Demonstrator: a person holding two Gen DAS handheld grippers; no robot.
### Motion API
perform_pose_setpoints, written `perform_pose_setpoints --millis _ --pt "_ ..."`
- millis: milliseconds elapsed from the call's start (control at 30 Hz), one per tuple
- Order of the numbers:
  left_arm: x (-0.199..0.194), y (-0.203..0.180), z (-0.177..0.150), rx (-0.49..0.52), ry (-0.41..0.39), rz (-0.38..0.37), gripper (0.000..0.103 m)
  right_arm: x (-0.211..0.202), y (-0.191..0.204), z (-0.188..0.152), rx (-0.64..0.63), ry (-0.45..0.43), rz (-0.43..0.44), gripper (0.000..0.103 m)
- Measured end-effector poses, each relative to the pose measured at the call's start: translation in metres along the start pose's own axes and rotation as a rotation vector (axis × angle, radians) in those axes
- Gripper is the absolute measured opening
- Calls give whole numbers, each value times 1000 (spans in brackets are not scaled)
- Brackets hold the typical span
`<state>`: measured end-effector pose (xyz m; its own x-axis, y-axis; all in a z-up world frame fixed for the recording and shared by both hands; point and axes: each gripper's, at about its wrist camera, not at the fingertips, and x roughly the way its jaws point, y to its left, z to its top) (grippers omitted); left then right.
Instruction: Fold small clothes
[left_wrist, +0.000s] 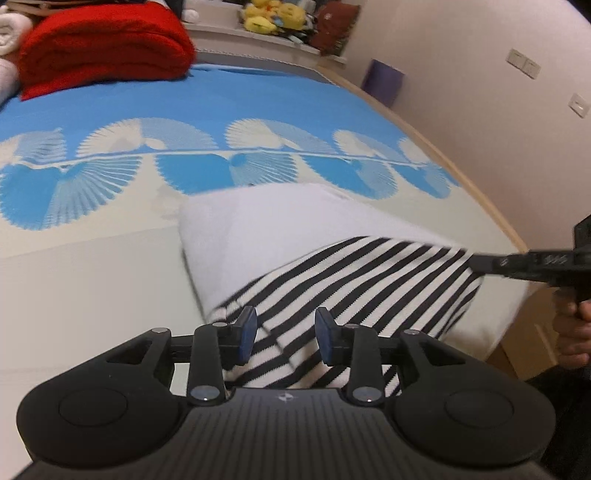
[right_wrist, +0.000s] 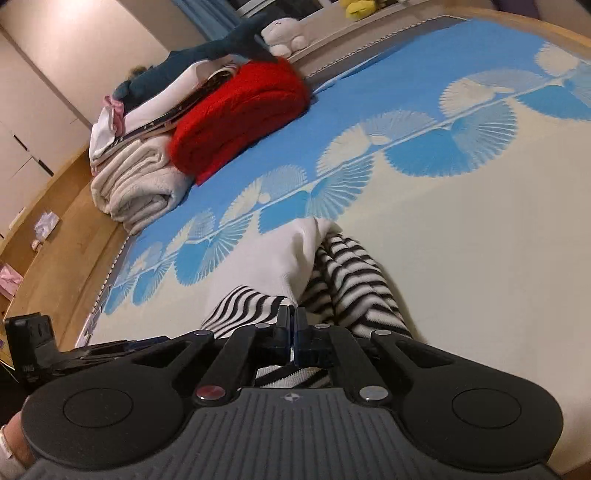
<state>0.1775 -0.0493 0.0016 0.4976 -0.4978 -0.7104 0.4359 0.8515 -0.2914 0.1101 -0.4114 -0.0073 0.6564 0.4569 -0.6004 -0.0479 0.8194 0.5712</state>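
I am working on a small garment (left_wrist: 332, 251), white on its upper half and black-and-white striped below, which is lying on the cream part of the bedspread (left_wrist: 92, 277) in the lower middle of both views. I am holding my left gripper (left_wrist: 284, 334) low over the striped hem in the lower centre of the left view; its blue pads (left_wrist: 248, 332) are standing apart with striped cloth beneath and between them, and nothing is pinched there. My right gripper (right_wrist: 291, 325) is sitting with its jaws together in the lower centre of the right view, and striped fabric is showing right at the tips, so I judge it is clamped on an edge of the garment. In the left view the same gripper is reaching in from the right edge to the garment's striped side.

I am seeing the risks like this. With only one side gripped, lifting could drag the whole piece across the bedspread and bunch it instead of folding it. The right grip may be holding just one layer, letting the lower layer sag. My open left pads could snag the cloth and rumple the hem. The folded red blanket (right_wrist: 240, 110) at upper left is lying well apart.
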Motion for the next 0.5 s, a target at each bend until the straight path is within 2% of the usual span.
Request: perform_pose_setpoints --millis 67,133,233,267,333,500 --pt "5 -10 -3 43 19 -21 37 -2 -8 -8 -28 50 -54 0" --pt "17 -19 -10 97 73 -32 40 4 -14 -15 -58 127 -87 0" --pt "52 -31 -29 244 239 64 41 27 -17 -28 -112 276 -194 0" --pt "58 -34 -34 299 256 91 43 36 -16 -31 -125 315 -221 0" --pt "56 -37 -32 316 249 83 44 56 -12 -35 -157 385 -260 0" --pt "24 -21 -18 190 139 -21 44 90 6 -39 -280 464 -360 0"
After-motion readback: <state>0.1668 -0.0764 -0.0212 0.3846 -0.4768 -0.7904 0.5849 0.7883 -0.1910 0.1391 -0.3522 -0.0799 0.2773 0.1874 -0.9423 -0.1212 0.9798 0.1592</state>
